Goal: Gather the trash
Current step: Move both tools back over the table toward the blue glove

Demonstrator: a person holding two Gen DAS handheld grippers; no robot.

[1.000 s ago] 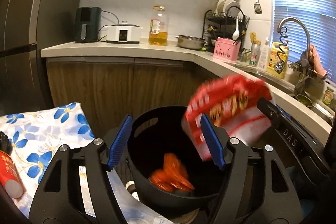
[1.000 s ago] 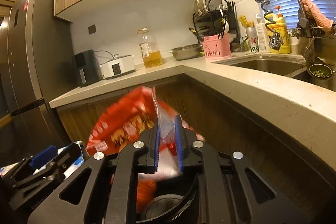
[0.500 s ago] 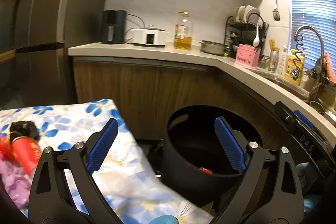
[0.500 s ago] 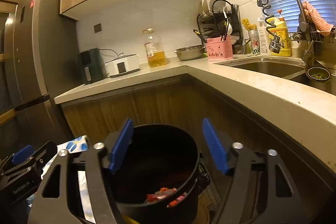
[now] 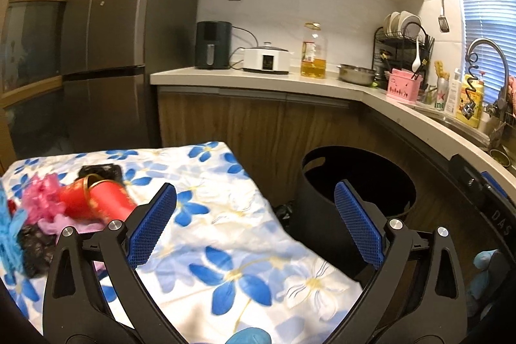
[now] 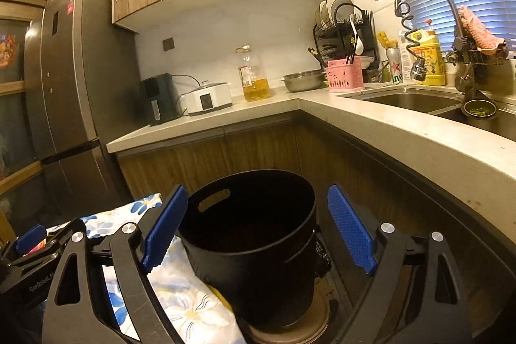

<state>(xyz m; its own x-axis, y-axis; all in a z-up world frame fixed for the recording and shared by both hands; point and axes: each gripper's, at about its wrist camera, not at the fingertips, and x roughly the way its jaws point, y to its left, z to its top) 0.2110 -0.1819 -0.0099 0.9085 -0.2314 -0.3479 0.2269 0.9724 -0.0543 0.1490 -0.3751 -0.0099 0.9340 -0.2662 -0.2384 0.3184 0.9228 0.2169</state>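
My left gripper (image 5: 254, 192) hangs over the floral-cloth table (image 5: 225, 247), its jaws opening with nothing between them. Left of it on the cloth lie a tipped red cup (image 5: 100, 199), a pink fluffy scrap (image 5: 42, 202), a small black item (image 5: 100, 171) and something blue (image 5: 9, 234). The black trash bin (image 5: 322, 234) stands on the floor to the table's right. My right gripper (image 6: 258, 192) is above the bin (image 6: 258, 263), jaws opening and empty. The bin's inside is too dark to read.
A counter (image 6: 403, 131) curves along the right with a sink (image 6: 406, 100) and tap. The fridge (image 5: 106, 37) stands at the left. Wooden cabinet fronts (image 5: 258, 124) close off the space behind the bin. The left gripper (image 6: 29, 240) shows at the right wrist view's left edge.
The red snack bag left my right gripper and dropped into the bin. Both sets of jaws spread wide. My left gripper swung left from the bin to the table.
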